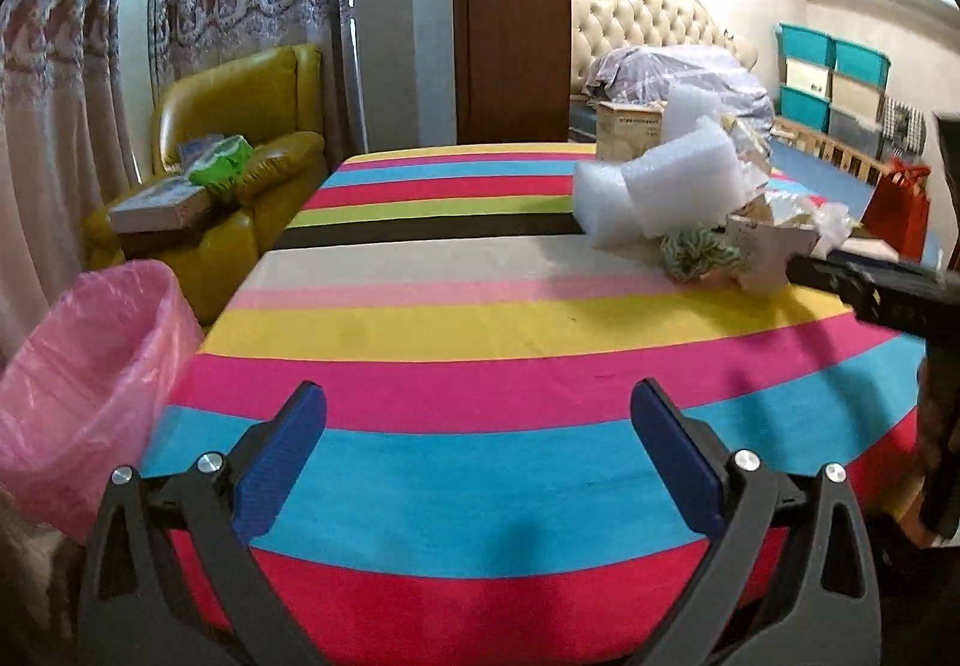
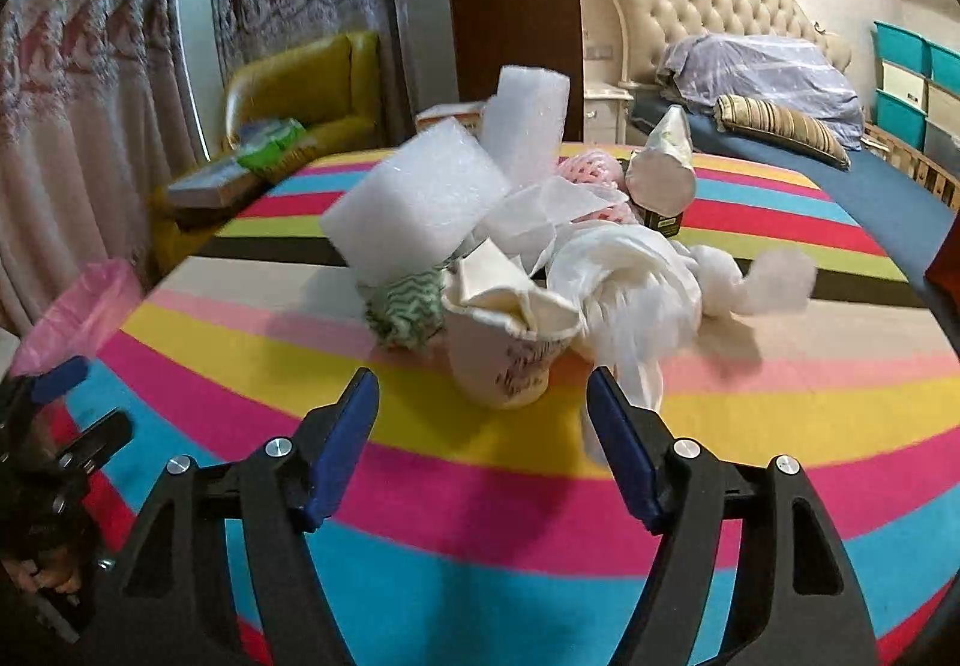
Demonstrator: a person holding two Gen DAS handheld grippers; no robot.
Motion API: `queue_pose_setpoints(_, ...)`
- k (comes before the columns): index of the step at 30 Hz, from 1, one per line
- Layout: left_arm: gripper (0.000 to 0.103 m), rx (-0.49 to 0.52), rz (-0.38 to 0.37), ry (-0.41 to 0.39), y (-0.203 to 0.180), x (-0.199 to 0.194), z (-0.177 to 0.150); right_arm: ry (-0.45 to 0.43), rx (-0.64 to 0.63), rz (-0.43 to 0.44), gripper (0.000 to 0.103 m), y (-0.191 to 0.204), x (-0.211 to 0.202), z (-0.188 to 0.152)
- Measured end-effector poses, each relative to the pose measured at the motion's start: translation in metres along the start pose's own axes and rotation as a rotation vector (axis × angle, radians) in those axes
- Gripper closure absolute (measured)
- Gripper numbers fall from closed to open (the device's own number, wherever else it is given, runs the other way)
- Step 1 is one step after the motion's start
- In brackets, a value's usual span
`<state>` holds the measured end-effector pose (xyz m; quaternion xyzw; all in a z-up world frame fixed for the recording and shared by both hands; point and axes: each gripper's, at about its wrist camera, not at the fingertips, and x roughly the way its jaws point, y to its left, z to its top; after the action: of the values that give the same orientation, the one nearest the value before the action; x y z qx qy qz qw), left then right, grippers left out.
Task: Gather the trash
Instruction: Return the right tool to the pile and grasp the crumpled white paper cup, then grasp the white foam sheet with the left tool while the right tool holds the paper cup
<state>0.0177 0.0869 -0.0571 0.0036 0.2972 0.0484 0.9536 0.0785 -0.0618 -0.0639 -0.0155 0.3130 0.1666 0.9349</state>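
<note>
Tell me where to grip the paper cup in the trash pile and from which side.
Grip the paper cup across its printed lower wall, approaching from the near side, probably. It leans toward the right gripper, paper stuffed in its mouth, foam and plastic crowding behind.

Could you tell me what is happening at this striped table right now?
A person holding a gripper in each hand is clearing trash from the striped table. The right gripper is open, its fingers just short of a paper cup at the front of a pile of white foam pieces and crumpled plastic. The left gripper is open and empty. A bin lined with a pink bag stands at the table's left edge.
</note>
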Motion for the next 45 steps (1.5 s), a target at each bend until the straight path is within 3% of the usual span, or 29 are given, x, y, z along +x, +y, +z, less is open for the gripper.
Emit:
queue_pose_setpoints(5,0.005,-0.023,-0.003,0.036,0.013,0.004,-0.002,0.037,0.018,-0.041,0.039,-0.004,0.031,0.026)
queue_pose_setpoints(10,0.005,0.035,-0.059,0.015,0.002,0.0,0.0,0.062,0.03,-0.036,0.048,-0.007,0.041,0.032)
queue_pose_setpoints(22,0.005,0.026,-0.167,0.029,-0.04,0.016,0.028,-0.144,0.023,-0.017,0.049,-0.034,-0.046,0.002)
queue_pose_setpoints(28,0.005,0.043,-0.206,0.058,-0.071,0.034,0.037,-0.245,0.07,-0.166,0.049,-0.072,-0.071,-0.002)
queue_pose_setpoints(32,0.005,0.072,-0.229,0.069,-0.095,0.044,0.041,-0.234,0.12,-0.225,0.049,-0.096,-0.068,-0.006)
queue_pose_setpoints(39,0.005,0.044,-0.204,-0.016,-0.116,0.051,0.072,-0.216,0.17,-0.23,0.049,-0.114,-0.051,-0.018)
queue_pose_setpoints(45,0.005,0.009,-0.163,-0.014,-0.125,0.081,0.108,-0.225,0.16,-0.222,0.049,-0.113,-0.05,-0.022)
